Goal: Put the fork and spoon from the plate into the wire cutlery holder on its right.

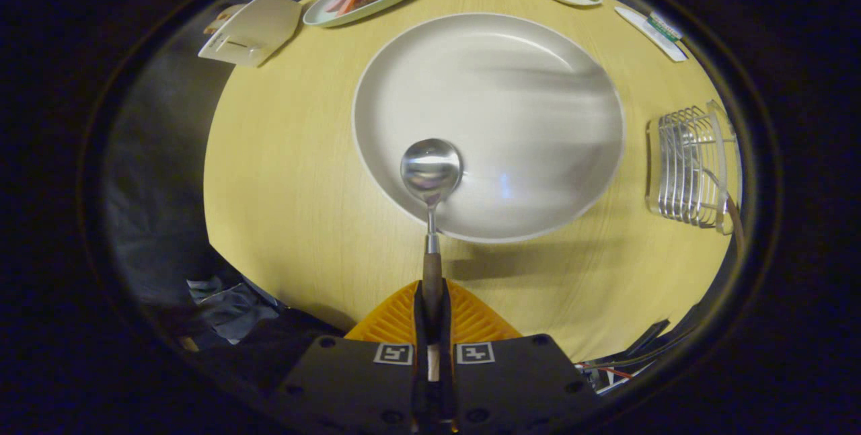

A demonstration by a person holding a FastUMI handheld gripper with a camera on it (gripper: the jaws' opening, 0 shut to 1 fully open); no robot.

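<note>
**a:** why's the spoon (431,173) sticking straight out like that? looks like the gripper (432,300) has it by the very tail end

**b:** yeah, the fingers are closed tight on the brown handle, one each side, so the bowl pokes forward over the near part of the white plate (572,72). my guess is holding it by the end leaves the whole length free to drop into the wire cutlery holder (689,166), which sits on the desk (282,173) just right of the plate

**a:** is it lifted or resting?

**b:** can't say for sure, it seems to be up off the plate though

**a:** what's the spoon like?

**b:** round shiny metal bowl, thin metal neck, darker handle. smooth and glossy, so i'd guess it could twist in the grip

**a:** fork?

**b:** maybe in the holder already, too blurry to tell
</note>
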